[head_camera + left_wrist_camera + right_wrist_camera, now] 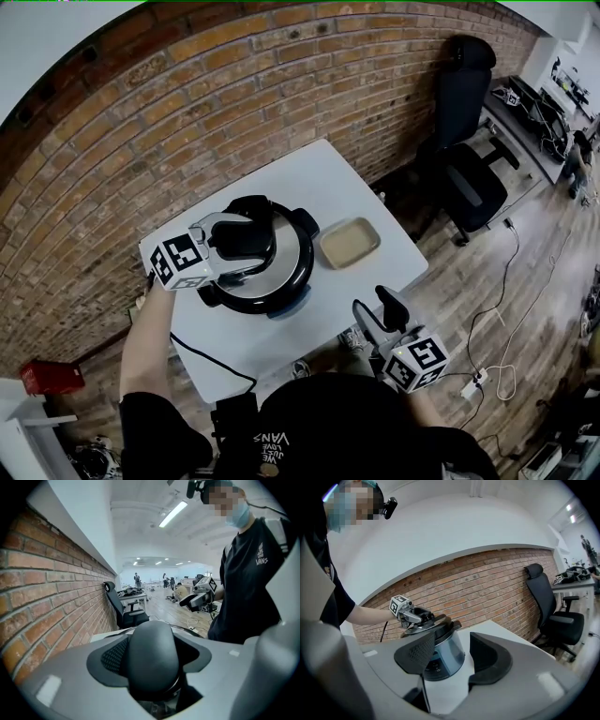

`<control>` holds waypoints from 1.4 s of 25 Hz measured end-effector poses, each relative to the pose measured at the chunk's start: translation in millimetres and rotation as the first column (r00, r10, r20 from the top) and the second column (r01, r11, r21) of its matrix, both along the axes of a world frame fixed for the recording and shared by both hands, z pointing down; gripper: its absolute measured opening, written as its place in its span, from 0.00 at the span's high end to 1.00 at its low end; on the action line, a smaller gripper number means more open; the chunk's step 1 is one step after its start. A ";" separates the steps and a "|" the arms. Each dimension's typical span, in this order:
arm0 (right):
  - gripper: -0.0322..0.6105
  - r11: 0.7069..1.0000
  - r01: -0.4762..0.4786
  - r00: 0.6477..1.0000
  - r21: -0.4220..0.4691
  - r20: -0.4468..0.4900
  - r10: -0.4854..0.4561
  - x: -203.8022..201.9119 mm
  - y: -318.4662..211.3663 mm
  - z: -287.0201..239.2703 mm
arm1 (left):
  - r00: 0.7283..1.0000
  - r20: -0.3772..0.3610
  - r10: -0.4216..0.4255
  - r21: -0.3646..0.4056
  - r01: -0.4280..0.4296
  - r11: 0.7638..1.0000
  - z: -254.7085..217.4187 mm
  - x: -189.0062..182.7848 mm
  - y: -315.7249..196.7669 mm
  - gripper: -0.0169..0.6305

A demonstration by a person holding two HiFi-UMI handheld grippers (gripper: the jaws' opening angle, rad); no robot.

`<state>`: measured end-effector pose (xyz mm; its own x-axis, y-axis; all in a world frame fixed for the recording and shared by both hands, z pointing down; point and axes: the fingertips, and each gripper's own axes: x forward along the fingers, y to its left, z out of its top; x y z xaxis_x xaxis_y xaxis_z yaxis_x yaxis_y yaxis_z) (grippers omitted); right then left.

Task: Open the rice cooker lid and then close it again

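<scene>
— Where is the rice cooker [279, 286]?

— Near the middle of the white surface [309, 178], with a shallow tan tray [350, 242] just beside it on our right. Its lid [289, 242] is on top. In the right gripper view it looks a little tipped, and we cannot tell whether it is clear of the rim.

— Which hand is on it?

— The left hand-held gripper [246, 244]. It comes in from the brick wall side and angles down. Its jaws stand wide, and the black lid knob [152, 653] fills the space between them. We read that as a grip on the knob.

— How does the knob lie in that grip?

— Its long axis seems to run along the gripper's own line, so the jaws hold it by its flanks. We judge that any lift or lowering goes straight through that hold.

— And the other hand?

— The right hand-held gripper [377, 307] has its jaws apart and holds nothing. It hangs off the surface's near corner, well apart from the cooker, which lies ahead of it and to its left. The left is plainly nearer, so we would leave the lid to it.
</scene>
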<state>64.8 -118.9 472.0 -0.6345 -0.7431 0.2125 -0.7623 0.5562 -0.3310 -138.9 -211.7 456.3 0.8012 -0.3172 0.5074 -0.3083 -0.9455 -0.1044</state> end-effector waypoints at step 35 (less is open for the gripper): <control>0.60 0.900 0.433 0.901 0.044 0.026 -0.434 -76.3 -58.1 -19.2 | 0.788 -0.166 -0.593 0.125 0.613 0.780 -7.8 -49.0 13.8 0.49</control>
